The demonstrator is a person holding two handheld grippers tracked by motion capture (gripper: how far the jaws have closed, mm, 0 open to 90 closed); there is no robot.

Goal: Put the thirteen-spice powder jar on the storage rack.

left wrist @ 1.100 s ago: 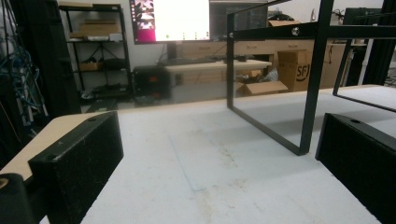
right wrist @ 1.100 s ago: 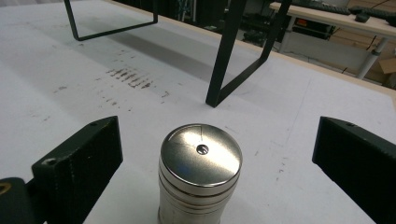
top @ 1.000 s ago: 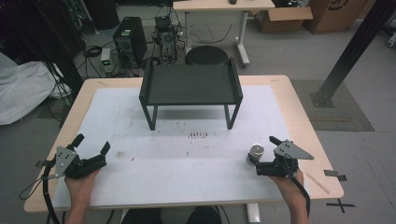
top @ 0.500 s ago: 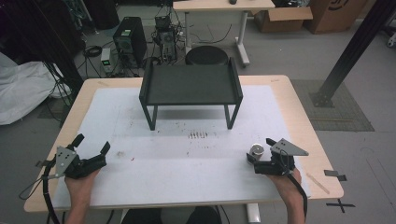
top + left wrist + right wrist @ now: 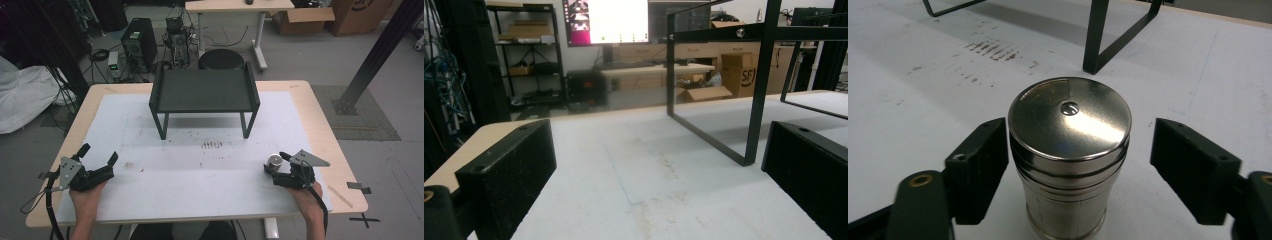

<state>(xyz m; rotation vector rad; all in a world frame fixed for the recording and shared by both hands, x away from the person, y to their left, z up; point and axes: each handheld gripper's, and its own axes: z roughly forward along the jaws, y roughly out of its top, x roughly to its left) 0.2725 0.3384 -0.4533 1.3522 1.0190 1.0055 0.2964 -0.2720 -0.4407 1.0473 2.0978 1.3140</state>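
Steel, a small shiny canister [image 5: 274,161] stands upright on the white mat [image 5: 200,170] near the right front of the worktop [image 5: 320,115] in the high view, well short of the mat's right edge and of the worktop's front edge. The right tongs [image 5: 274,167] lie low on the mat, pointing left and away, with the canister between their jaws; the person's right hand [image 5: 302,187] and forearm come in from the bottom edge. The jaws have just been closing round the canister. A black stand [image 5: 204,92] sits at the far middle, well apart from both hands, and a wide bare stretch of mat lies between it and the front edge. The left tongs [image 5: 97,155] rest near the front left corner, close to the mat's left edge, jaws spread wide with nothing between them, the left hand [image 5: 86,192] gripping them from behind.

From the left gripper view, the two black jaws stand far apart at the lower corners, held low and level over the mat. Open mat runs ahead to the stand's near leg [image 5: 756,90], and the worktop's wooden edge [image 5: 479,140] shows at the left.

From the right gripper view, the canister [image 5: 1069,155] stands between the jaws, its flat lid toward the camera. The left jaw touches or nearly touches its side; the right jaw stands clear with a gap, so the tongs are not yet clamped. Beyond it is stained mat, then the stand's leg [image 5: 1096,37].
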